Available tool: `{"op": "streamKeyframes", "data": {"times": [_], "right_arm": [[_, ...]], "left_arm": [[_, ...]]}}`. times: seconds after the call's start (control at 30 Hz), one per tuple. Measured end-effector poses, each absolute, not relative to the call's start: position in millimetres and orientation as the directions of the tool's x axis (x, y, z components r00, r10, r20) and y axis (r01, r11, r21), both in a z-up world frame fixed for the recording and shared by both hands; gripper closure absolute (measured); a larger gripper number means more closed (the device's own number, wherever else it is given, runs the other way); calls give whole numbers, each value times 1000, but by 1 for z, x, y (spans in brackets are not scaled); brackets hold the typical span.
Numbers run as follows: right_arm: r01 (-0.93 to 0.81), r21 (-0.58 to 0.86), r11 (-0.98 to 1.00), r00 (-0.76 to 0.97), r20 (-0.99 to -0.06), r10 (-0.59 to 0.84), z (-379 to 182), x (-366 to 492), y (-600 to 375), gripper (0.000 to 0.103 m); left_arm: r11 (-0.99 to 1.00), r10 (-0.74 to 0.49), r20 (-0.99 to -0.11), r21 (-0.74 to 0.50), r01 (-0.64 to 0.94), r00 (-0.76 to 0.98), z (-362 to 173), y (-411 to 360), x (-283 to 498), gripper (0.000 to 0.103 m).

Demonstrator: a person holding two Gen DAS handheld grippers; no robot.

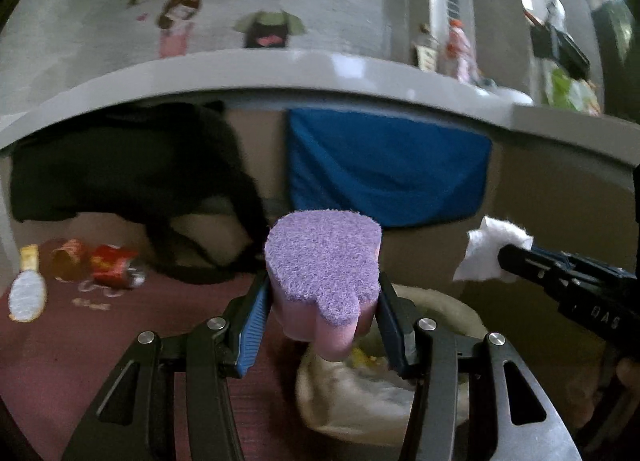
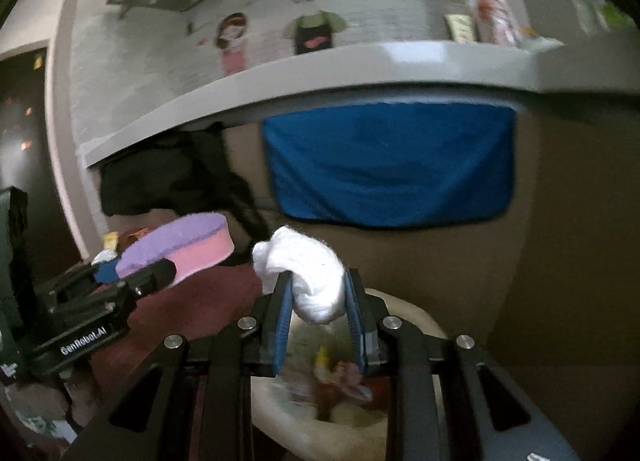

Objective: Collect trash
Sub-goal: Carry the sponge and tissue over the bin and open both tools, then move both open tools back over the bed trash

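My left gripper [image 1: 322, 297] is shut on a purple-and-pink sponge [image 1: 324, 261] and holds it above the left rim of a cream bin [image 1: 448, 305]. The sponge also shows in the right wrist view [image 2: 180, 247]. My right gripper [image 2: 318, 293] is shut on a crumpled white tissue [image 2: 308, 273], held over the cream bin [image 2: 408, 313], which has wrappers inside. In the left wrist view the right gripper [image 1: 508, 257] with the tissue [image 1: 486, 249] is at the right.
A crushed red can [image 1: 114, 265], a brown wrapper [image 1: 66, 257] and a white brush [image 1: 28, 293] lie on the maroon floor mat [image 1: 120, 325] at left. A grey counter edge [image 1: 320, 69] spans above, with a blue cloth [image 1: 384, 165] and black fabric [image 1: 120, 165] hanging below it.
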State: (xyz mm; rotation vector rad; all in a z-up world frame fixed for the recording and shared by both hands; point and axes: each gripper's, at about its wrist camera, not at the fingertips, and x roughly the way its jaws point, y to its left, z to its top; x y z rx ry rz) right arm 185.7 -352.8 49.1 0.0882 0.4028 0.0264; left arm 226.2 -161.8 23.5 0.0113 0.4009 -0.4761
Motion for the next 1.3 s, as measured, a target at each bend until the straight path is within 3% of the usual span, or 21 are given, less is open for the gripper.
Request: {"op": "streamKeyframes", "data": {"times": [0.5, 0.57, 0.63, 0.8, 0.9, 1.07, 1.3], "right_arm": [[57, 203, 977, 879, -474, 48, -3, 212, -405, 79], [46, 221, 974, 875, -479, 68, -8, 219, -407, 74], [50, 240, 970, 869, -489, 76, -14, 225, -410, 55], [63, 249, 967, 862, -502, 73, -22, 225, -411, 50], [65, 253, 965, 855, -513, 77, -22, 222, -408, 49], [29, 229, 973, 864, -494, 91, -4, 216, -387, 47], [-131, 205, 970, 875, -436, 211, 29, 210, -310, 43]], "left_arm": [[842, -518, -515, -170, 512, 683, -27, -218, 270, 52], [799, -584, -520, -231, 555, 623, -32, -219, 277, 50], [790, -594, -533, -247, 561, 602, -36, -218, 283, 45], [774, -621, -553, -324, 543, 555, -36, -205, 294, 42], [785, -613, -545, -341, 517, 572, -27, -191, 293, 42], [843, -534, -505, -260, 471, 678, 3, -146, 278, 42], [911, -410, -427, -230, 342, 806, 46, -48, 247, 42]]}}
